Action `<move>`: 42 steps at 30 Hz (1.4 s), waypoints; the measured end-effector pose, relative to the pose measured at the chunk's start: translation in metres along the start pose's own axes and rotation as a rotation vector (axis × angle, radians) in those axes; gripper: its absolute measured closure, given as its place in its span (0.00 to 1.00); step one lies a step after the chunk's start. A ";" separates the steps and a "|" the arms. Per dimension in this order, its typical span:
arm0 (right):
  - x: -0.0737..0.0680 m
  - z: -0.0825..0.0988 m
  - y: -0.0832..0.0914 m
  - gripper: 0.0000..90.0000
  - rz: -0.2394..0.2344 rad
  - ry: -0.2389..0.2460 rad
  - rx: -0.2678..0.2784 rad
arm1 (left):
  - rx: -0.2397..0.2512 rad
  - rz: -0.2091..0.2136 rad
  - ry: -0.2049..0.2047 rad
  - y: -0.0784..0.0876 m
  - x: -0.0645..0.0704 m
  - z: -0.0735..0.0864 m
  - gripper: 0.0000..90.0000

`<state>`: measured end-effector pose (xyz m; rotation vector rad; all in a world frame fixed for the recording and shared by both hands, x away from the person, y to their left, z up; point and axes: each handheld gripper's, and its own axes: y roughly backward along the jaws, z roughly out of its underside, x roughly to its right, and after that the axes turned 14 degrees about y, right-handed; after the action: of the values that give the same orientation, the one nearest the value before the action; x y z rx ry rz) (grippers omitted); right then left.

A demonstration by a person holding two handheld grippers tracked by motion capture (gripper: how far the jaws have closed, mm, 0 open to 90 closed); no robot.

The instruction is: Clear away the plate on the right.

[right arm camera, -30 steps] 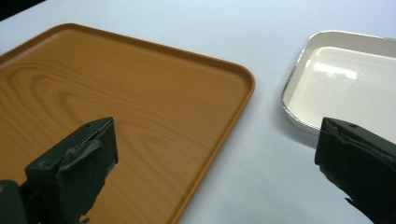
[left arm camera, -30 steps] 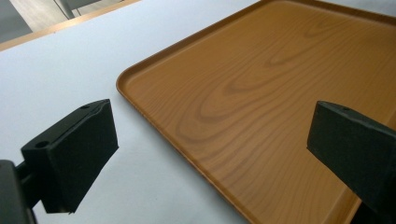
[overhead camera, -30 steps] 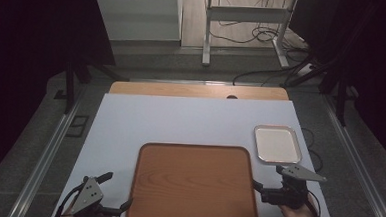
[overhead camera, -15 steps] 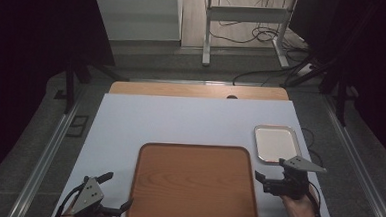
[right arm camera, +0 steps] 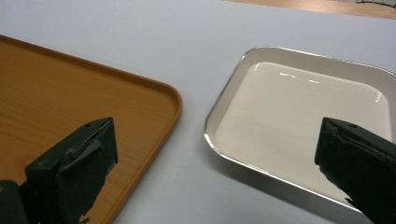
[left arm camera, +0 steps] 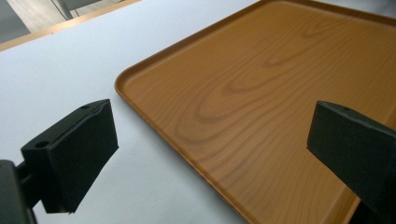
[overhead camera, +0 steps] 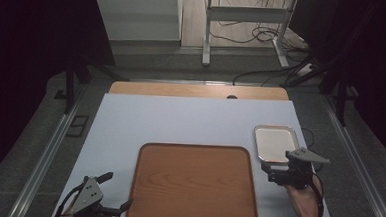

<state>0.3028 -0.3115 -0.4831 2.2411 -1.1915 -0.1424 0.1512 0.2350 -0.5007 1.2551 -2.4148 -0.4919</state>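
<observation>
at the left of the high view, the left gripper sits near the table's front edge, just off the front left corner of the wooden tray. its jaws are spread wide with nothing between them. in the left gripper view one jaw hangs over the white table and the other over the wooden tray, so the tray's rounded corner and raised rim lie in the gap; whether a jaw touches the rim cannot be told. the wooden tray lies flat in the front middle of the white table, bare of anything on it. to its right, just beyond its far right corner and apart from it, lies the small metal tray, shallow, with rounded corners and a pale shiny inside. the right gripper is held in the person's right hand at the near edge of the metal tray, jaws wide apart and holding nothing. in the right gripper view the metal tray lies ahead toward the right jaw, the wooden tray's corner lies by the left jaw, and a strip of bare table separates the two.
</observation>
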 end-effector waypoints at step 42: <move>0.082 0.000 -0.030 0.02 0.149 -0.158 -0.122 | -0.004 -0.004 -0.008 -0.001 0.001 0.000 0.02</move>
<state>0.3727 -0.3635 -0.4853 2.0580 -1.3896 -0.3295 0.1514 0.2342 -0.5009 1.2591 -2.4168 -0.5040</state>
